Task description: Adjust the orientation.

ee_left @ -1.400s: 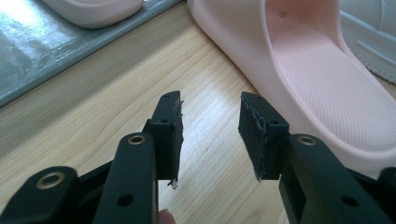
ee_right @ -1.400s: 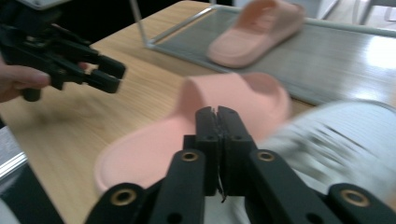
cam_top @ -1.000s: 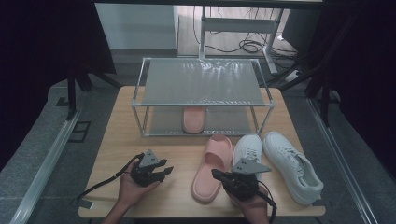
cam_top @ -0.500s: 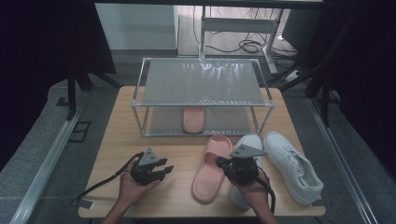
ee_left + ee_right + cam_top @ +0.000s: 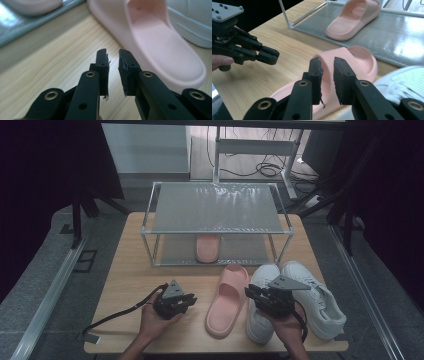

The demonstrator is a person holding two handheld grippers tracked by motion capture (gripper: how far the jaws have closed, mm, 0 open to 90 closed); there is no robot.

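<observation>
Pink slipper (image 5: 227, 300): light, soft foam (likely squashy), best pinched at strap edge; both claws narrowly open, empty.

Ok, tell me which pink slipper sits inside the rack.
The pink rubber slipper on the metal rack's lower shelf; the other pink slipper lies on the wooden table.

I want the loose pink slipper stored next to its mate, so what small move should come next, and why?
Probably ease the right gripper forward onto the pink slipper's strap. Its jaws, just opening, stand slightly apart with nothing between them, aimed at that slipper. The matching slipper already lies on the rack's lower shelf. The left gripper points at the slipper too, holding nothing.
</observation>
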